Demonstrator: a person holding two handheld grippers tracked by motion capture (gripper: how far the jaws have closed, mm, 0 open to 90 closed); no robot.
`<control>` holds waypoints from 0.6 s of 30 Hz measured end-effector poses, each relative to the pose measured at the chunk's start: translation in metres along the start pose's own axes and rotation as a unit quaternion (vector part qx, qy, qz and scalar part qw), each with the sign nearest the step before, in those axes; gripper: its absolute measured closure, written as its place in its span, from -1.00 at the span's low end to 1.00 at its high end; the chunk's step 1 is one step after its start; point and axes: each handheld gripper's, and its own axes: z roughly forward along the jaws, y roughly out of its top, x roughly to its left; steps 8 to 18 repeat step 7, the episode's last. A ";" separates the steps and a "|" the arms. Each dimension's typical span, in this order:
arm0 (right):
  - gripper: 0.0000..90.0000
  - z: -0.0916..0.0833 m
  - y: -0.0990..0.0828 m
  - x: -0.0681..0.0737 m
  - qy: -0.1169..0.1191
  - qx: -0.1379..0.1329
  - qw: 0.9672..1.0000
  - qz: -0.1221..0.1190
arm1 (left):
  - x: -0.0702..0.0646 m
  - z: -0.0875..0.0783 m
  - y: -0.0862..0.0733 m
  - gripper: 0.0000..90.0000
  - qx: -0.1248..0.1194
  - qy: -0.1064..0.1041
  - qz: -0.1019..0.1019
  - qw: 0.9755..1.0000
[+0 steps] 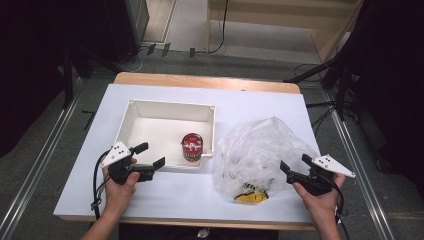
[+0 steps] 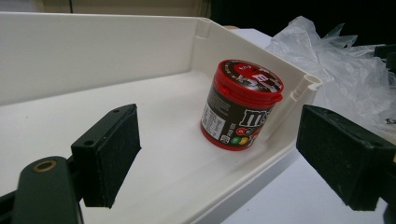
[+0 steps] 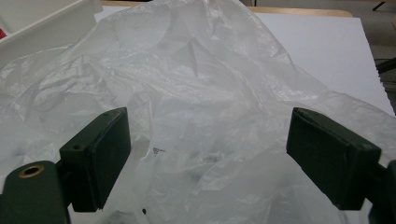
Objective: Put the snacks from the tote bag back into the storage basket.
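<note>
A red-lidded candy tub stands upright in the near right corner of a white plastic bin. My left gripper hovers open at the bin's near edge, its jaws wide with nothing between them, pointed at the tub. To the right lies a crumpled clear plastic bag with a yellow-and-black item at its near end. My right gripper is open at the bag's right side, jaws spread in front of the plastic without pinching it.
The white table top has bare room in front of the bin and behind the bag. Its wooden edge runs along the far side. Dark stands and cables sit on the floor around the table.
</note>
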 end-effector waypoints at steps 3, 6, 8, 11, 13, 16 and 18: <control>-0.69 0.000 0.000 -0.001 0.000 -0.002 1.000 0.002 | 0.000 0.000 0.000 -0.69 0.000 0.000 -0.001 1.000; -0.69 0.000 0.001 -0.001 0.000 -0.003 1.000 0.002 | 0.000 0.001 0.001 -0.69 -0.001 0.000 0.000 1.000; -0.69 0.000 0.001 -0.001 0.001 -0.003 1.000 0.000 | 0.000 0.001 0.001 -0.69 -0.001 0.000 0.000 1.000; -0.69 0.000 0.001 -0.001 0.001 -0.003 1.000 0.000 | 0.000 0.001 0.001 -0.69 -0.001 0.000 0.000 1.000; -0.69 0.000 0.001 -0.001 0.001 -0.003 1.000 0.000 | 0.000 0.001 0.001 -0.69 -0.001 0.000 0.000 1.000; -0.69 0.000 0.001 -0.001 0.001 -0.003 1.000 0.000 | 0.000 0.001 0.001 -0.69 -0.001 0.000 0.000 1.000; -0.69 0.000 0.001 -0.001 0.001 -0.003 1.000 0.000 | 0.000 0.001 0.001 -0.69 -0.001 0.000 0.000 1.000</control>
